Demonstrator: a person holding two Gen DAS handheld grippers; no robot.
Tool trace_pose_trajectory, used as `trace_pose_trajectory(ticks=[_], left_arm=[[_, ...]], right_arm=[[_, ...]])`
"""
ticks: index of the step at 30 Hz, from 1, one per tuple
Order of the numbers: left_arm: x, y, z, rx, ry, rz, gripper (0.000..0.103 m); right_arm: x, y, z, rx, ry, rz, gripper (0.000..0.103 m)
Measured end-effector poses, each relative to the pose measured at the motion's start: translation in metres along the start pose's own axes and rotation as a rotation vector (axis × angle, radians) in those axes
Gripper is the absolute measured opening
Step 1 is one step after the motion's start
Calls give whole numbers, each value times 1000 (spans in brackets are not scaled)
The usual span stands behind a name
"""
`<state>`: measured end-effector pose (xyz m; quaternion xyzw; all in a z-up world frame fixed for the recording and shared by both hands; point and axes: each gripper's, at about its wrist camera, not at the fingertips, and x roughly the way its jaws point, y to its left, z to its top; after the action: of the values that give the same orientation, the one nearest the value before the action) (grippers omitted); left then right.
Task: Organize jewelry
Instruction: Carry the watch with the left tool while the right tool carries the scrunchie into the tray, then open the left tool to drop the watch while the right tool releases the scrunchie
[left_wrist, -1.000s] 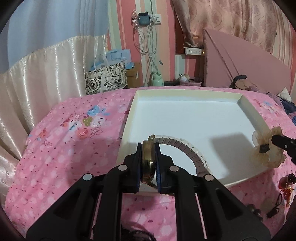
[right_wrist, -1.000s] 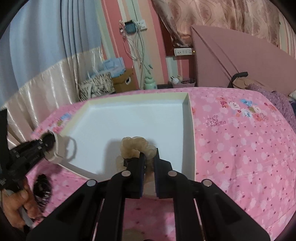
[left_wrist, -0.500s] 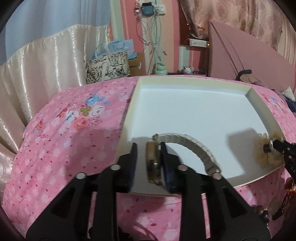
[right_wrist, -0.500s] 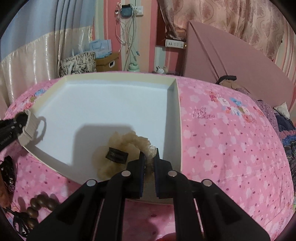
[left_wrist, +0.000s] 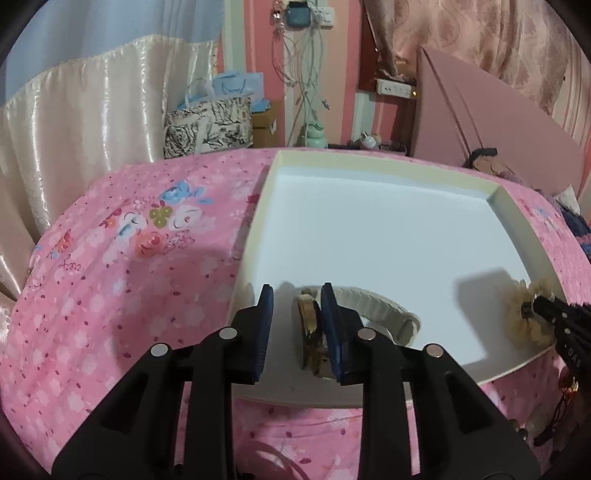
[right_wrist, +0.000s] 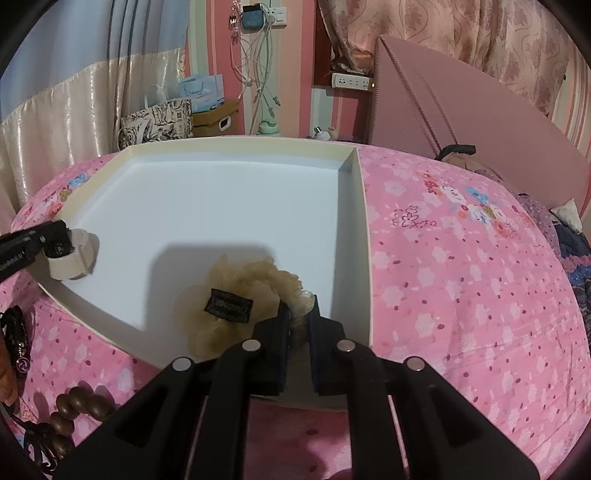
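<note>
A gold-cased watch with a beige band stands on edge in the near left corner of the white tray. My left gripper is open around it. The case leans on the right pad and the left pad is clear of it. In the right wrist view the same band sits at the left gripper's tips. A beige hair scrunchie with a black label lies on the tray floor near the right wall. My right gripper pinches its lacy edge, and its jaws are starting to open.
The tray rests on a bed with a pink flowered cover. Brown wooden beads and a black ornament lie left of the tray's front edge, by a hand. A red trinket lies at the front right.
My left jaws have opened and let go of the watch, which now rests on the tray. My right gripper has sunk, so the scrunchie now lies on the tray floor.
</note>
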<state>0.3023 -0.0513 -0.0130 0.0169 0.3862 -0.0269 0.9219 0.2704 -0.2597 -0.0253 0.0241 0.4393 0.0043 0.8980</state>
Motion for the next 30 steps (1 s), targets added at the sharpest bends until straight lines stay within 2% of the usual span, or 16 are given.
trace_pose_trajectory(ticks=[4,6,8,10,16,18,24,27,29,30], left_arm=[[-1,-8,-3,31,5,-2,29],[-1,-8,-6,31,16,-2,34],[2,-8,-9,34,36,14,44],[5,-9,-14,47,61,42,50],[2,-9,-19,53,80,49,51],[-2,-7,-23,46,90,25,51],[-10,-8,-30,51,85,17,51],[-11,-6,-30,48,76,12,50],[-18,-4,-32,40,58,-26,54],[-21,-4,-31,37,51,-40,55]], right_arm=[[-4,-2,-2,12,-7,22,12],[-4,-2,-2,13,-7,23,12],[-5,-1,-3,8,-8,18,12],[-5,-3,-3,5,-9,9,12],[-3,-4,-2,-38,-1,-32,8],[-2,-5,-2,-53,-4,-51,7],[-2,-8,0,-60,-4,-69,8],[-5,-8,0,-47,-14,-38,21],[-9,-8,-2,-26,-24,14,40],[-11,-7,-3,-20,-32,40,44]])
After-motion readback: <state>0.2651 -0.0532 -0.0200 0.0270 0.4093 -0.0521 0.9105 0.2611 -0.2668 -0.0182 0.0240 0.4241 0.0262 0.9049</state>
